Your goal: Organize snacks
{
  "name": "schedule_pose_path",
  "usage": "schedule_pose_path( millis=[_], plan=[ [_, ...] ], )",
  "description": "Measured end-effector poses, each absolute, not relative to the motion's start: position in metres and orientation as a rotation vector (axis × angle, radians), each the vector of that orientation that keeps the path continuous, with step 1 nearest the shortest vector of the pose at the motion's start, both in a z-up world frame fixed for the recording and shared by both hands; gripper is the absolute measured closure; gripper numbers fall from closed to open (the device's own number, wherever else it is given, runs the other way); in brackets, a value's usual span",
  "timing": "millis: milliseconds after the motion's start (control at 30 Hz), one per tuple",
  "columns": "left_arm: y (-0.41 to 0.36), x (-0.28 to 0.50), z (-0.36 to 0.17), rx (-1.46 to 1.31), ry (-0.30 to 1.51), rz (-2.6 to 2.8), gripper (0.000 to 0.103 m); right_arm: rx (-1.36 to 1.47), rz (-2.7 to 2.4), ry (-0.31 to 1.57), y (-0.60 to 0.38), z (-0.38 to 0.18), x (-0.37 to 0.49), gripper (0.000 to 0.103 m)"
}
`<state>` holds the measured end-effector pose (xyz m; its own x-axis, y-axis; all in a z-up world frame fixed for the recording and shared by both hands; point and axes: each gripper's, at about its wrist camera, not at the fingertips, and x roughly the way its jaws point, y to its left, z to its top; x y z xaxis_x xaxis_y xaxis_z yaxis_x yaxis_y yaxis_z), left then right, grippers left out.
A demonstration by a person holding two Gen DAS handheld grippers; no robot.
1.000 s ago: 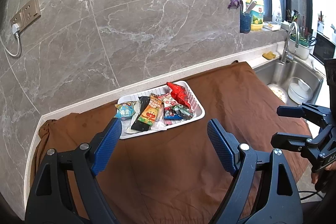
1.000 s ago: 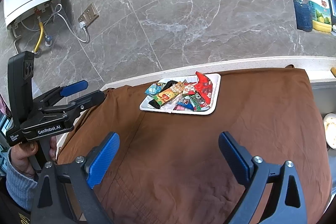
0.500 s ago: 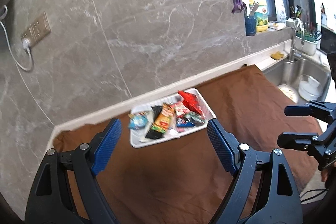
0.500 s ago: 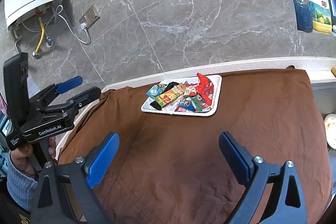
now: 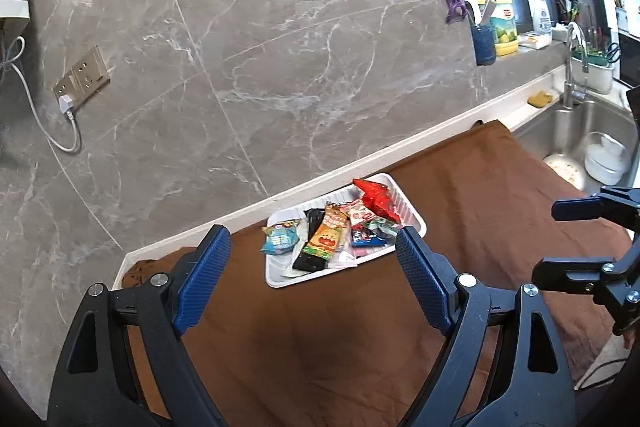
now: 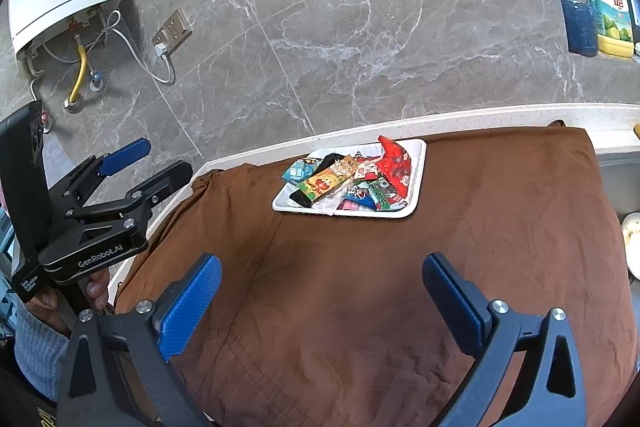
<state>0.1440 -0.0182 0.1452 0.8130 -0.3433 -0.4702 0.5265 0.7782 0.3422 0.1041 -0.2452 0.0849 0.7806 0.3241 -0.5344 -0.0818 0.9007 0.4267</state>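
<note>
Snacks in bright crinkly wrappers [image 5: 344, 231] lie heaped in a shallow white ribbed plastic tray [image 5: 280, 277] on the brown cloth-covered tabletop [image 6: 360, 307], just ahead of the left claw [image 5: 312, 267], whose blue-padded jaws stand wide with nothing between them. Well ahead of the right claw [image 6: 320, 291] sits the same tray; its jaws have just been opening and gape wide over bare cloth, gripping nothing.

A brown cloth [image 6: 400, 287] (creased) covers the counter [image 6: 480, 117], bearing a white tray [image 6: 418, 183], apparently ribbed.
</note>
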Motion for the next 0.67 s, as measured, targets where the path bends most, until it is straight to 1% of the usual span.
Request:
schedule_pose_path(
  millis=[667],
  plan=[
    [-0.009, 0.162, 0.141, 0.414, 0.464, -0.476, 0.019, 0.406, 0.202, 0.656, -0.247, 0.077, 0.103, 0.0]
  ],
)
